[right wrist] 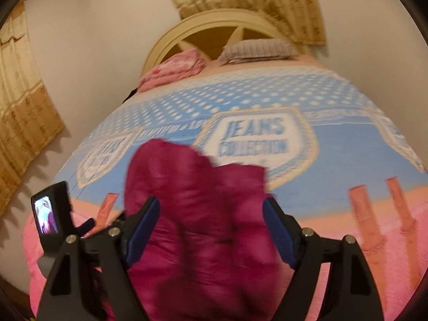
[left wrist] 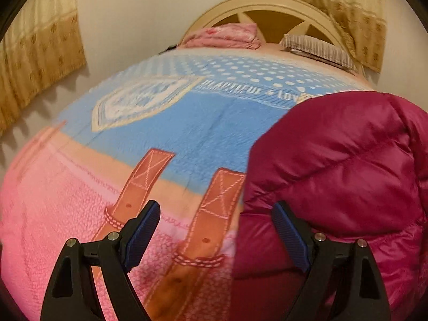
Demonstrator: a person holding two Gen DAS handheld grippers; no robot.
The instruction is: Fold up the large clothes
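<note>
Jacket (left wrist: 334, 174), magenta and puffy, lies heaped on the blanket (left wrist: 174, 133) just right of the left gripper (left wrist: 215, 230), whose jaws stand apart over bare blanket with nothing between them. From the right wrist, the same jacket (right wrist: 198, 214) bulges up between the parted fingers of the right gripper (right wrist: 211, 230); motion blur hides whether the pads press it. The heap seems to run away toward the headboard (right wrist: 214, 29), and the right gripper looks the nearer.
</note>
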